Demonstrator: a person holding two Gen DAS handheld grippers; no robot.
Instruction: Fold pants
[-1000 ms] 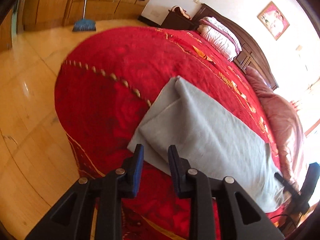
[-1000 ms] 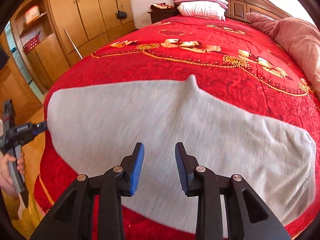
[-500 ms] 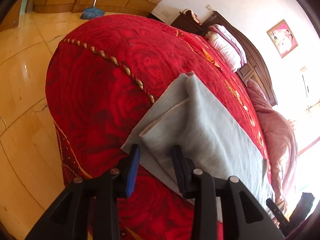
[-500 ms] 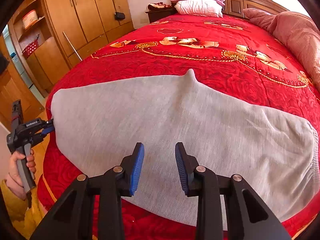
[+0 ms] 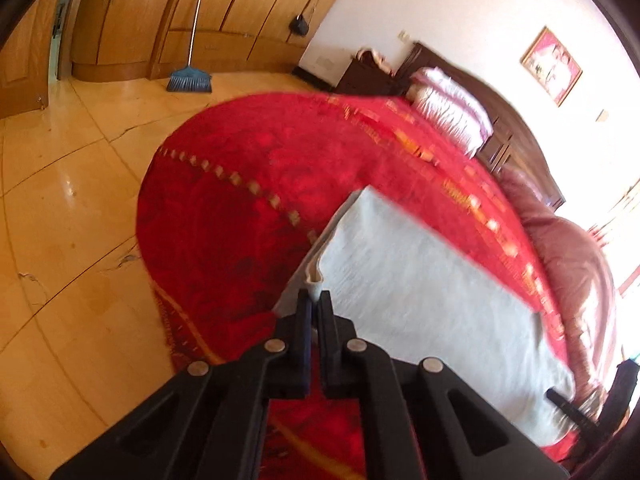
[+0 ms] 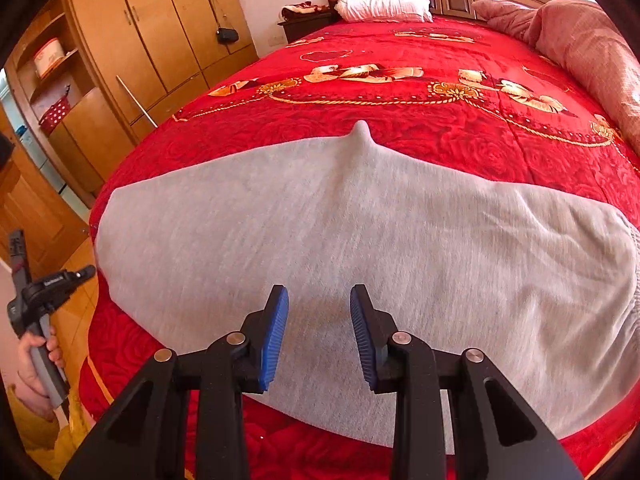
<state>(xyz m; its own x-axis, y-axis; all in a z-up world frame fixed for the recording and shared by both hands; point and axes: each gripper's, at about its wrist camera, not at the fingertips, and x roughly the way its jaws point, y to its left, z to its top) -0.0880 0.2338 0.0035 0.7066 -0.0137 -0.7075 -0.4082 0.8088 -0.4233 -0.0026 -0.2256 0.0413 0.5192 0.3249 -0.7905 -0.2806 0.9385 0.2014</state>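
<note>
Light grey pants (image 6: 360,240) lie spread flat across the foot of a bed with a red quilt (image 6: 400,96). They also show in the left wrist view (image 5: 420,292), folded lengthwise. My left gripper (image 5: 315,300) is shut on the near corner of the pants' leg end, at the bed's edge. It also shows in the right wrist view (image 6: 86,274), at the pants' left end. My right gripper (image 6: 319,308) is open and empty, hovering over the near edge of the pants at their middle. A small peak of cloth (image 6: 362,130) stands up at the far edge.
White pillows (image 6: 380,0) and a dark headboard are at the far end of the bed. A pink blanket (image 6: 580,48) lies along the right side. Wooden wardrobes (image 6: 140,40) stand left. A broom (image 5: 190,78) leans on them over the wooden floor.
My left gripper has closed on the corner of the pants' leg end and the view has swung up. My right gripper has stayed open, hovering over the near edge.
</note>
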